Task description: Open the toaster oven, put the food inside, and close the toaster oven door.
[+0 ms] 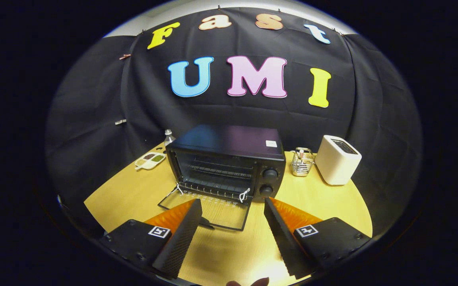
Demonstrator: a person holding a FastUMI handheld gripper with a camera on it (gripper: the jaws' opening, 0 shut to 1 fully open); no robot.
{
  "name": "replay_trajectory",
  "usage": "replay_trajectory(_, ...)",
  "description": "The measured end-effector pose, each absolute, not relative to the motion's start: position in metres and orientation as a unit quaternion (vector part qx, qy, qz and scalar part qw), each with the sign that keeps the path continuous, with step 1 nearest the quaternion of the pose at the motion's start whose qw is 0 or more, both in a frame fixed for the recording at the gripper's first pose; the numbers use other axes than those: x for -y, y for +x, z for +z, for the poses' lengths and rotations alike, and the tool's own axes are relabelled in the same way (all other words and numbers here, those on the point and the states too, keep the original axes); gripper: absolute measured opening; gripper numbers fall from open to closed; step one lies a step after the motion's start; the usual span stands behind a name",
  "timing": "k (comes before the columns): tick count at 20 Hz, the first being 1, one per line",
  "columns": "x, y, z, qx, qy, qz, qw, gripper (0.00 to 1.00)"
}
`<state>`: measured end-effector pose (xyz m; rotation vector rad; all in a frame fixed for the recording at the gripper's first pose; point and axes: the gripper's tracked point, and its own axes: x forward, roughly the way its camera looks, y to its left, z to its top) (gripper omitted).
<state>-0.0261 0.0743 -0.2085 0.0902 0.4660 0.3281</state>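
A black toaster oven (229, 159) stands on the round wooden table (133, 190), just beyond my fingers. Its glass door (207, 210) is folded down flat onto the table, and the wire rack (219, 172) inside is bare. Two black knobs (268, 180) sit on the oven's right side. My gripper (233, 206) is open, its fingers spread wide either side of the lowered door's front edge, with nothing between them. I see no food on the rack or in the fingers.
A white toaster (337, 159) stands to the right of the oven, with a wire basket (302, 162) between them. Left of the oven lie a small divided dish (150, 160) and a bottle (169, 137). Black cloth walls the booth behind.
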Motion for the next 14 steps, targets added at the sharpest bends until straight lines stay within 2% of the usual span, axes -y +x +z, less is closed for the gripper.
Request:
replay_trajectory(6, -0.017, -0.017, -0.198, -0.26, 0.067, 0.194, 0.943, 0.98)
replay_trajectory(14, 0.085, -0.018, -0.277, -0.439, 0.073, 0.24, 0.863, 0.99)
